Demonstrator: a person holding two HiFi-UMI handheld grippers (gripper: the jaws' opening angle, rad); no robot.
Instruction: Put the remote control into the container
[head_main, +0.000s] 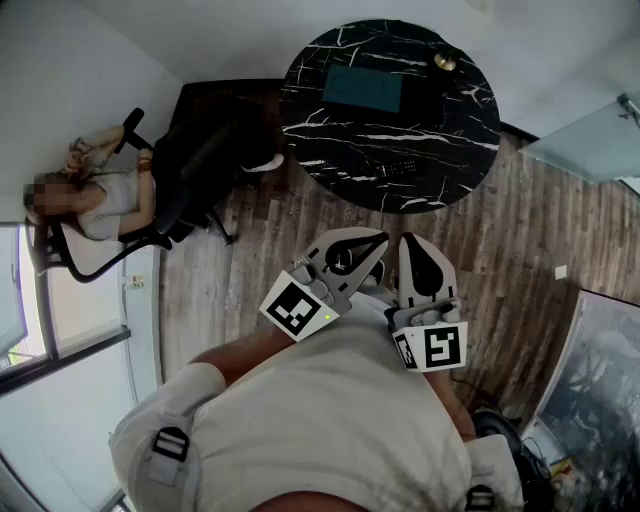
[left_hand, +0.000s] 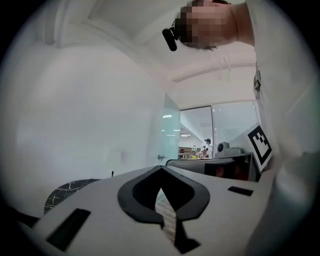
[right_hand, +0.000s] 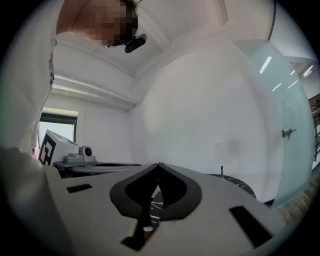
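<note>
You are at the very start: nothing has been picked up, and the approach is the step in hand. Your left gripper (head_main: 375, 243) and right gripper (head_main: 412, 245) are both held close to your chest, side by side above the wooden floor (head_main: 520, 260). Each has its jaws closed tip to tip with nothing between them, as each gripper's own view shows. The remote control (head_main: 397, 168) lies flat on the round black marbled surface (head_main: 320, 125), near the edge closest to you and well apart from both grippers. The container (head_main: 362, 88), a dark teal rectangular tray, sits farther back on the same surface, beyond the remote and a little to its left, and looks empty from here. A small gold object (head_main: 445, 62) stands near the far right rim, clear of the likely path. A seated person (head_main: 105, 195) is off to your left, away from the work. The next move, as I judge it, calls for stepping in or reaching forward until the remote is within range. You would then open the jaws of one gripper, probably the right as it lines up more closely, and bring them down across the remote's narrow width. Because it lies low and flat, the jaws will need to come in close to the surface to get a hold.
</note>
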